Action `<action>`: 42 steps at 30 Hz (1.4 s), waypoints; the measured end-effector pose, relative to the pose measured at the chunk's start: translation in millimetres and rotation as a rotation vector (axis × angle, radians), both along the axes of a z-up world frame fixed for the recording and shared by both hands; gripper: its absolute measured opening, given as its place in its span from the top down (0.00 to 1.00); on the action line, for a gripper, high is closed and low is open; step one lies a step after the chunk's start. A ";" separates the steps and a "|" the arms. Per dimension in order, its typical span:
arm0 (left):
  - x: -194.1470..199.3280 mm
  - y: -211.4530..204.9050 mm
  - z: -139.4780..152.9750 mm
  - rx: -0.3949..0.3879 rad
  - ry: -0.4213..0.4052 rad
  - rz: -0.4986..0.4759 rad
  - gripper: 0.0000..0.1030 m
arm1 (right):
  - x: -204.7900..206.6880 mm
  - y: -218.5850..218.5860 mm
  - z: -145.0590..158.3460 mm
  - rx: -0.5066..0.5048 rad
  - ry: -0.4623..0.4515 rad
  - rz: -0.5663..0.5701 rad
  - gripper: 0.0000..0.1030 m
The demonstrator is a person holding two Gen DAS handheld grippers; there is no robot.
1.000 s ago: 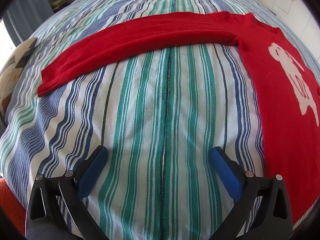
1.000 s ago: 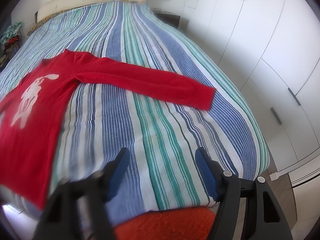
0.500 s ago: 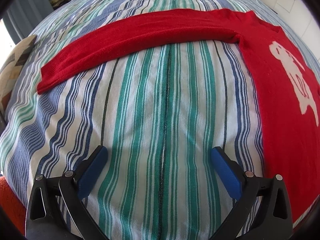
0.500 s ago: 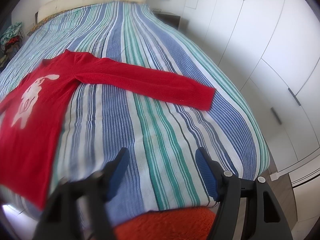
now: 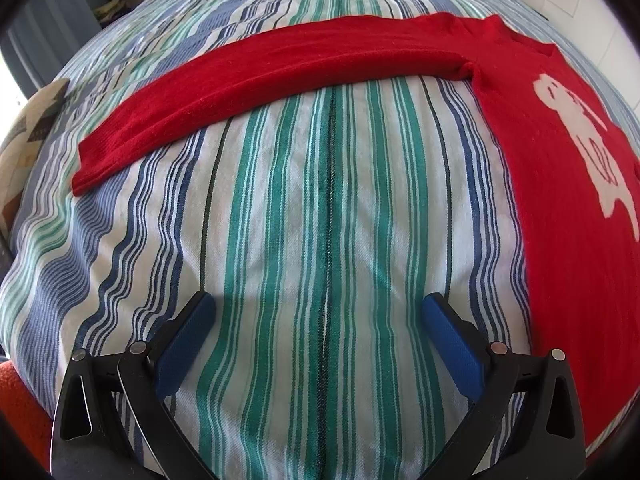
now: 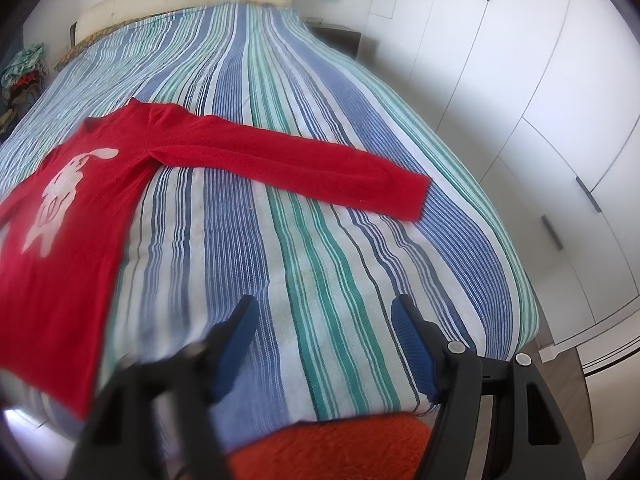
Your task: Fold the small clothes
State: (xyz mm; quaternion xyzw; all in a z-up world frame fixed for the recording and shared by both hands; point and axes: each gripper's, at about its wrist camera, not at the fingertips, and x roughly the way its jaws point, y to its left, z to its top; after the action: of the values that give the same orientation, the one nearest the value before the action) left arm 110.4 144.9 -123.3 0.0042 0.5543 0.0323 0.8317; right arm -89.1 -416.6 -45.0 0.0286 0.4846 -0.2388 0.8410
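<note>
The red sweater (image 5: pixel 568 208) lies flat, sleeves spread for folding. The left gripper (image 5: pixel 320 316) and right gripper (image 6: pixel 322 316) hover above the striped bedspread (image 5: pixel 320 200), jaws parted, empty.

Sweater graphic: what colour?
White, on the red sweater; graphic shows best in the left wrist view.

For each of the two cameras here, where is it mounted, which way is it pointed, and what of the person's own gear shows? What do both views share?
Left wrist: sits on the left hand-held gripper, angled down at the striped bedspread; one sleeve of the red sweater stretches across; its blue-padded fingers stand open, empty.
Right wrist: sits on the right hand-held gripper, angled down along the bed toward the headboard, wardrobe doors at right; open, empty.
Shared: the same sweater and bedspread, each view catching a different sleeve.
</note>
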 end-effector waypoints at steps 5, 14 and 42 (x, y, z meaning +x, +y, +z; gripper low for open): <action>-0.5 -1.8 -0.1 0.004 -0.004 -0.004 0.00 | -0.2 -1.0 0.1 0.002 -0.003 -0.002 0.34; 0.8 2.6 0.6 -0.032 -0.006 -0.023 0.00 | 4.7 -5.6 -2.7 0.056 0.027 -0.001 0.34; -6.9 1.8 -1.7 -0.019 -0.084 -0.024 0.00 | 101.3 -149.2 -5.3 0.526 -0.547 -0.416 0.93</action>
State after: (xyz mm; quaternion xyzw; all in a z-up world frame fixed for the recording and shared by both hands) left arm 103.6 146.7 -125.0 0.0015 0.5192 0.0171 0.8545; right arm 12.2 -565.8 -50.3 0.4014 0.2720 -0.2552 0.8365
